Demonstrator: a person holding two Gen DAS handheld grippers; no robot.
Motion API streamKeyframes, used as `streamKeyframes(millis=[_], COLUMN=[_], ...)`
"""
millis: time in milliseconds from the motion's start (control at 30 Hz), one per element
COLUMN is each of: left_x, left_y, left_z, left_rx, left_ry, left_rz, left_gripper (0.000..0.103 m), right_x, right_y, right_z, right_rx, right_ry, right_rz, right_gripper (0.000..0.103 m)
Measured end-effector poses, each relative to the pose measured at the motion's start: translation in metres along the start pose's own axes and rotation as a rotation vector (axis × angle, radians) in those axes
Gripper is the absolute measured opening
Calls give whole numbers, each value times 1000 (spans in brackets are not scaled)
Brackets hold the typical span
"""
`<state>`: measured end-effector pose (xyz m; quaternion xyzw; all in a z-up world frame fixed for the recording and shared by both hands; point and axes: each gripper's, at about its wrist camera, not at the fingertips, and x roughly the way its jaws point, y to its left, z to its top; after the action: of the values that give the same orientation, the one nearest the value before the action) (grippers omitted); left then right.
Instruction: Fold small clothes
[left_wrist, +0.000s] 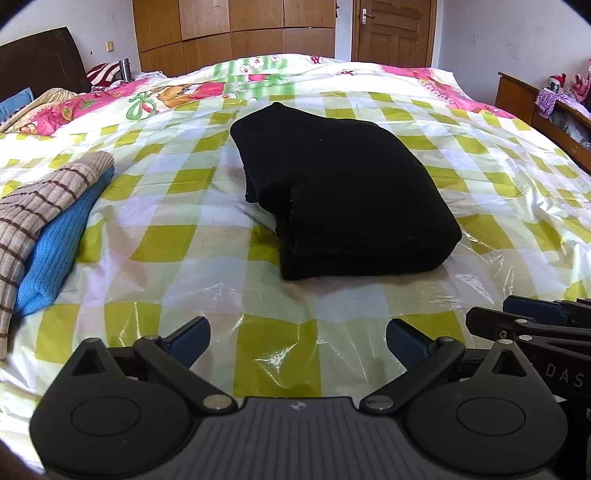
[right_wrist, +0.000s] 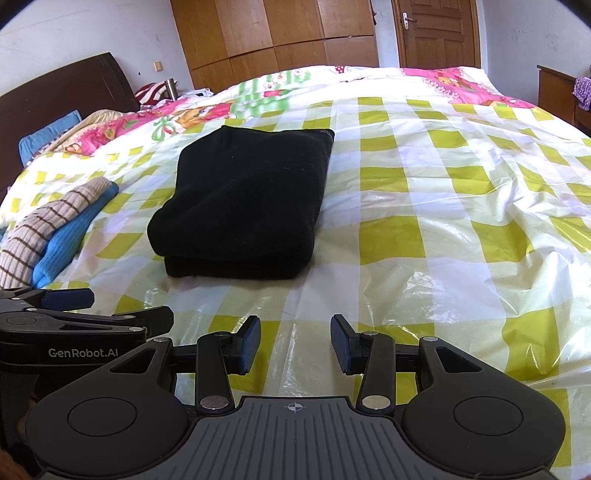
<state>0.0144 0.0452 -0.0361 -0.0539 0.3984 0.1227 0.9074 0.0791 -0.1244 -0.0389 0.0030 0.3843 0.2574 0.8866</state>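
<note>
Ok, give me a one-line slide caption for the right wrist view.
Right gripper open and empty above the checked plastic sheet, folded black garment ahead, left gripper alongside.

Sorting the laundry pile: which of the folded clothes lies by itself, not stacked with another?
The black garment, alone mid-bed. The striped beige one lies on top of the blue knit at the left.

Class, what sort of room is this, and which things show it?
Most likely a home bedroom: a bed with a dark headboard, a wooden wardrobe, and folded clothes.
</note>
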Motion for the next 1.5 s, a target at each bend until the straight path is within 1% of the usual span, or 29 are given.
streamKeyframes(millis=[467,767,967,1500], left_x=[3,8,11,12], left_y=[1,-4,-7,-8], left_z=[-1,-3,-3,-4], left_rx=[-14,4,23,26], left_ry=[22,49,68,71], left_rz=[-4,-7,7,8], left_gripper=[103,103,103,103], right_x=[-2,-2,-1,0], right_y=[2,5,4,4], right_z=[-1,-3,-5,-5], right_rx=[-5,-10,-6,-7], right_ry=[1,6,11,14], right_rz=[-2,1,3,3], right_gripper=[41,42,43,43])
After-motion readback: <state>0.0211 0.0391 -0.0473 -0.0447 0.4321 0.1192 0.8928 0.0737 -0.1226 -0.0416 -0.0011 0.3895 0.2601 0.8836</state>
